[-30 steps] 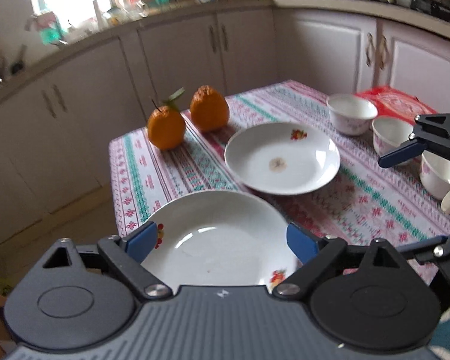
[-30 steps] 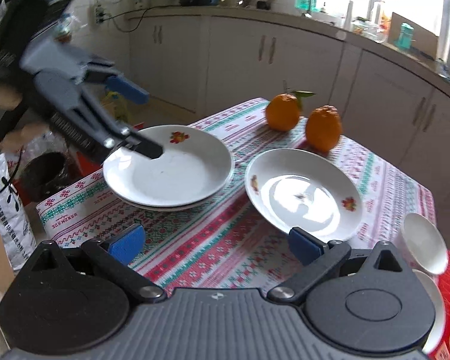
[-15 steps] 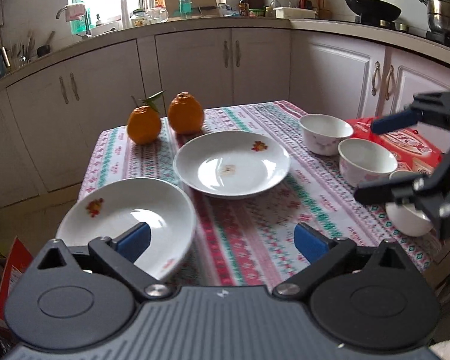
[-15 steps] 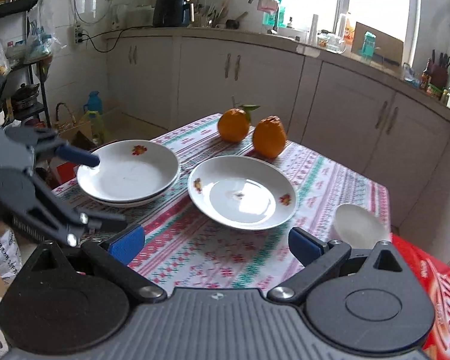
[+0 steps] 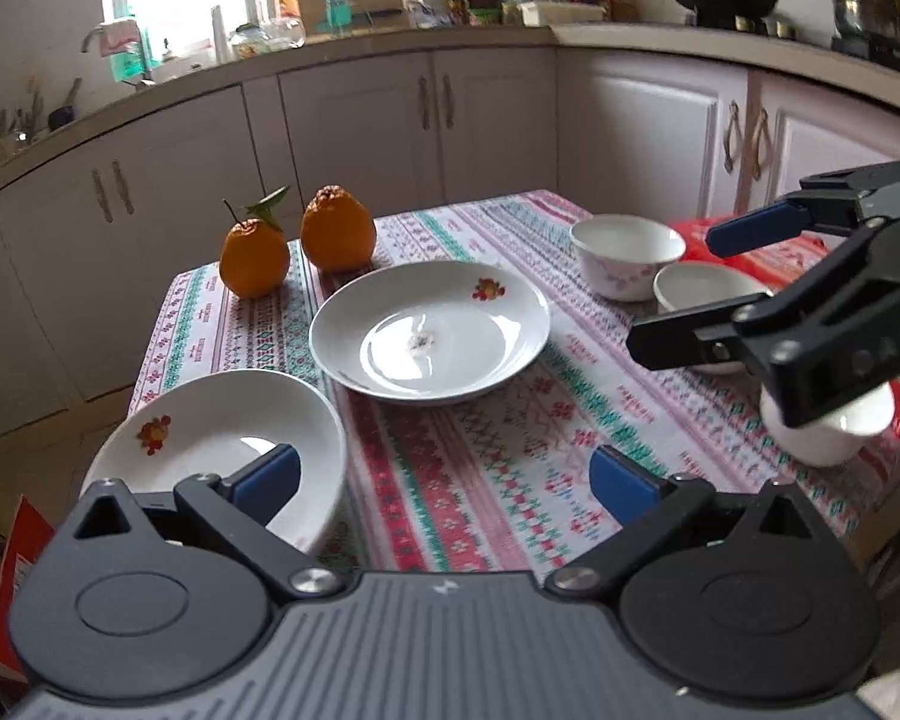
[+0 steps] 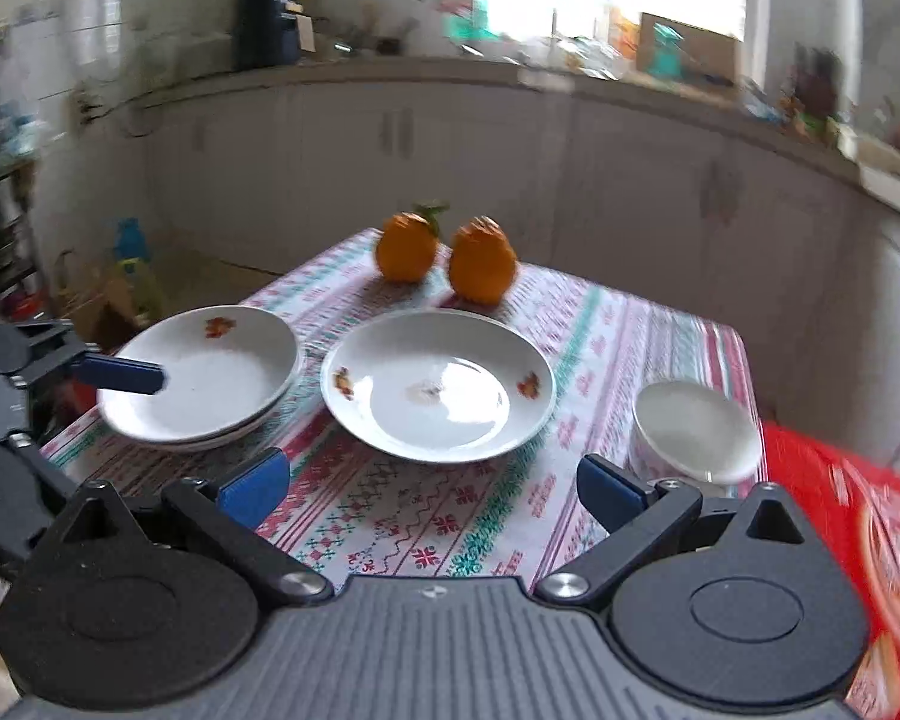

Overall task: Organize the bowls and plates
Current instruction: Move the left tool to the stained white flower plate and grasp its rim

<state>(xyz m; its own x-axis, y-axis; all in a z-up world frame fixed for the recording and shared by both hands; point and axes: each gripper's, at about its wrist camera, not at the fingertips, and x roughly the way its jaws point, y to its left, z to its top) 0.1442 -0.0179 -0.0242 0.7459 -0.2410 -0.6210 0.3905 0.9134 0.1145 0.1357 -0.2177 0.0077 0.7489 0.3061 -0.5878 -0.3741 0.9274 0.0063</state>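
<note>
Left wrist view: your left gripper (image 5: 444, 474), released and empty, is hovering nearest the stack (image 5: 222, 438) at its left; the plate (image 5: 429, 339) is lying ahead, right gripper (image 5: 690, 294) also released.

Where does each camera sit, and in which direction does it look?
Left wrist: on the left gripper, at the table's near-left corner, looking across the stacked plates to the stove; the right gripper shows over the bowls.
Right wrist: on the right gripper, looking toward the window; the left gripper shows.
Both share: the single plate, the oranges, both open grippers.
</note>
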